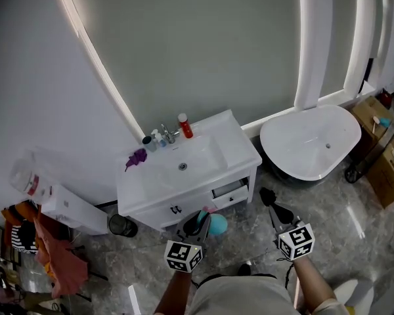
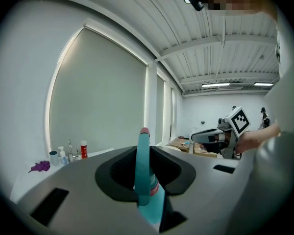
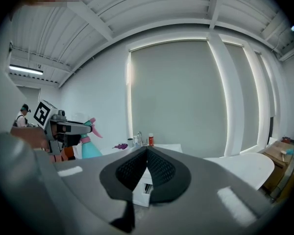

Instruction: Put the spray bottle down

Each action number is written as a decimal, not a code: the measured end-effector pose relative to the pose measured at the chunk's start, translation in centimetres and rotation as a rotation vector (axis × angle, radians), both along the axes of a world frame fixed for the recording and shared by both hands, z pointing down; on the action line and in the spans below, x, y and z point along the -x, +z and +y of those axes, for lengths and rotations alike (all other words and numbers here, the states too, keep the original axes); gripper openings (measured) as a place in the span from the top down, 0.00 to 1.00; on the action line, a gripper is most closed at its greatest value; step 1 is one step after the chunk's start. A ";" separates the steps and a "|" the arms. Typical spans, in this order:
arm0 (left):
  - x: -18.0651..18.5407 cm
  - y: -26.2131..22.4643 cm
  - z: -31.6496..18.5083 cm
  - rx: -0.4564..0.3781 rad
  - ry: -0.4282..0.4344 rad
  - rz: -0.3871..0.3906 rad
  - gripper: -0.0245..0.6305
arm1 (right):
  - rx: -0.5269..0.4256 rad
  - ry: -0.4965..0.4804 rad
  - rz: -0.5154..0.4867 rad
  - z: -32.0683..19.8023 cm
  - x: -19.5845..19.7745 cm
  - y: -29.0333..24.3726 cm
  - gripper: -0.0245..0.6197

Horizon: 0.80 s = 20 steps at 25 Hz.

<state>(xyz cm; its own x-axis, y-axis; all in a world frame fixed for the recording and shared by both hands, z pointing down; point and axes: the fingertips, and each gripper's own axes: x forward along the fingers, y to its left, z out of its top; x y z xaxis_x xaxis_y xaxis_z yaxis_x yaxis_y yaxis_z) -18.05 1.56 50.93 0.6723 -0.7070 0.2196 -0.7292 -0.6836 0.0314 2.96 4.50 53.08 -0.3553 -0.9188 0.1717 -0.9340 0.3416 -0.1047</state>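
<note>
Left claw (image 1: 199, 216) is clamping the teal spray bottle (image 2: 143, 182) between its jaws; right claw (image 1: 268, 196) beside it is hanging closed, empty.

1. White vanity cabinet with moulded basin (image 1: 203, 151) stands against the wall. A small drawer (image 1: 228, 190) at its front right is ajar.
2. Behind the vanity: broad pale grey wall panel (image 1: 203, 51), with a curved strip of white light (image 1: 98, 71) along its left edge.
3. Right of the vanity: white oval freestanding bathtub (image 1: 302, 143). Brown cardboard boxes (image 1: 389, 172) lie beyond it.
4. In front of the vanity: glossy grey marble-patterned floor (image 1: 249, 231).
5. Left of the vanity, on the floor: dark round bin (image 1: 122, 226).
6. Overhead: white ribbed ceiling (image 2: 210, 48) with lit tube lights (image 2: 220, 85).
</note>
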 end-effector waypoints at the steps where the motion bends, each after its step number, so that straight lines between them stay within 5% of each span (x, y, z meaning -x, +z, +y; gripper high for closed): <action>1: -0.5 0.0 -0.4 0.001 0.000 0.001 0.84 | 0.004 -0.003 0.001 -0.4 -0.4 0.1 0.95; 20: -3.9 2.6 -11.4 0.053 0.019 -0.006 0.84 | 0.084 0.007 0.001 -10.8 -3.2 3.2 0.95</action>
<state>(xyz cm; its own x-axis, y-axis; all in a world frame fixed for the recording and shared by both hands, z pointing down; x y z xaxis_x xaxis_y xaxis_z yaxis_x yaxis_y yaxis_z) -14.11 -9.81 53.54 0.6837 -0.6817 0.2604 -0.7167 -0.6945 0.0635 6.13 -6.29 56.32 -0.3484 -0.9039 0.2481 -0.9365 0.3248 -0.1320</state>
